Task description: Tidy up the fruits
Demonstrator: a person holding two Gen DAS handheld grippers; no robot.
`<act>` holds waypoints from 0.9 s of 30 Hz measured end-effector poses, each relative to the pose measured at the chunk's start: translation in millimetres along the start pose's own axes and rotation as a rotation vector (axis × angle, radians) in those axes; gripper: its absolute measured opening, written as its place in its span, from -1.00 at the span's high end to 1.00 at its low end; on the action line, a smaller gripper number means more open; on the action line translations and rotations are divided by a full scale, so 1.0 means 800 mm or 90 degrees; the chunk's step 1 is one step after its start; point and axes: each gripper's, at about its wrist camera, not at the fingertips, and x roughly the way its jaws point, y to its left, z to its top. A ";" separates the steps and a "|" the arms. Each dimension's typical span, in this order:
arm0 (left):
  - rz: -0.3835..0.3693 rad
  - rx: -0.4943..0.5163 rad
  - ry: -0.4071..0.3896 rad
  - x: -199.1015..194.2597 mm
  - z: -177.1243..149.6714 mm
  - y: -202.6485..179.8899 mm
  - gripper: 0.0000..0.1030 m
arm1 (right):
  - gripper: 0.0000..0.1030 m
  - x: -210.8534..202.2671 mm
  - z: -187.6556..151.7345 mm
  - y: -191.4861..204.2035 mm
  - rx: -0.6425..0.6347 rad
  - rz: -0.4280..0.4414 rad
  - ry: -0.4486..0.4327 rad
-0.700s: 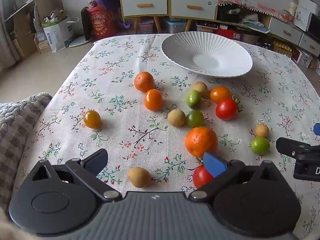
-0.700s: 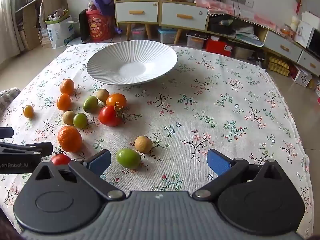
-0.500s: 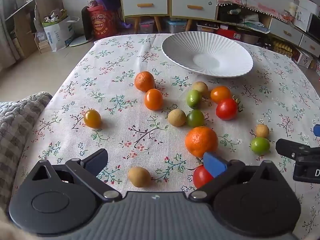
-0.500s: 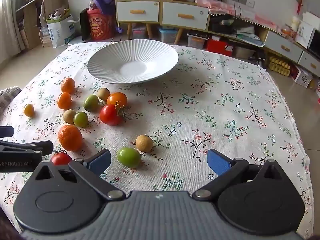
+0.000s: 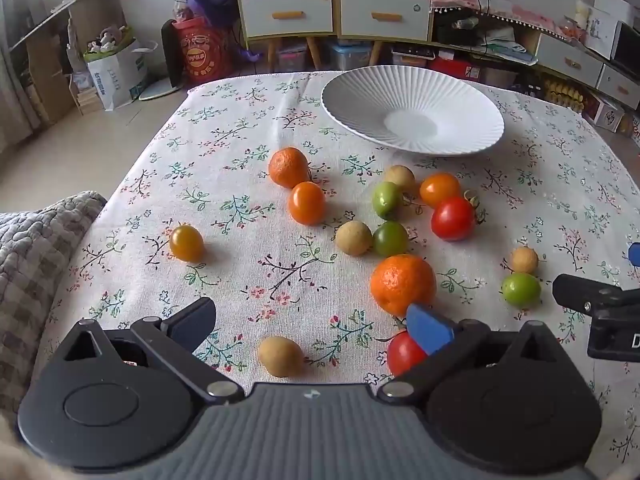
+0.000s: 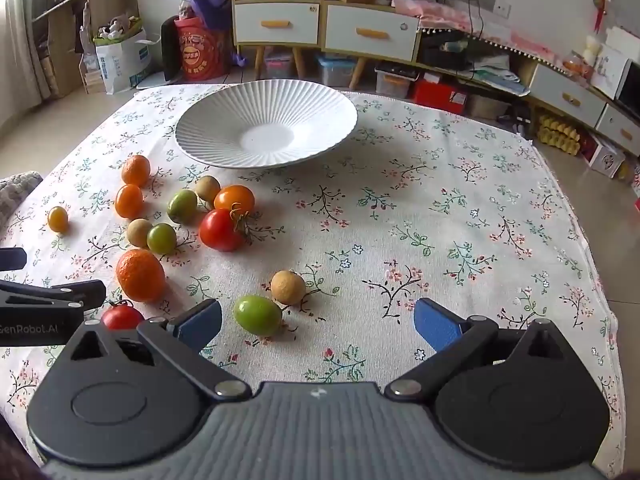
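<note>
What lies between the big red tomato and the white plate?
In the right wrist view, an orange tomato sits between the big red tomato and the white plate, touching the red one.

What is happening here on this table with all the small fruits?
A person holds a gripper in each hand above a table with a flowered cloth. Both the left gripper and the right gripper are open and hold nothing. The white plate has nothing in it, and the fruits lie loose on the cloth. A tan fruit lies between the left fingers; a green fruit lies before the right.
</note>
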 end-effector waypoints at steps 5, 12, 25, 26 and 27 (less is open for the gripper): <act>-0.001 0.001 -0.001 0.000 0.000 -0.001 -0.92 | -0.99 0.000 -0.001 0.001 -0.003 0.000 -0.001; -0.003 0.002 -0.002 -0.001 -0.001 -0.001 -0.92 | -0.99 0.001 0.000 0.001 -0.004 -0.001 0.001; -0.001 0.005 -0.002 0.001 -0.001 -0.003 -0.92 | -0.99 0.002 -0.001 0.000 -0.001 -0.004 0.002; 0.000 0.005 -0.003 0.001 -0.001 -0.003 -0.92 | -0.99 0.002 -0.001 0.000 -0.001 -0.004 0.002; 0.000 0.005 -0.003 0.001 -0.001 -0.003 -0.92 | -0.99 0.001 -0.001 0.000 -0.001 -0.004 0.001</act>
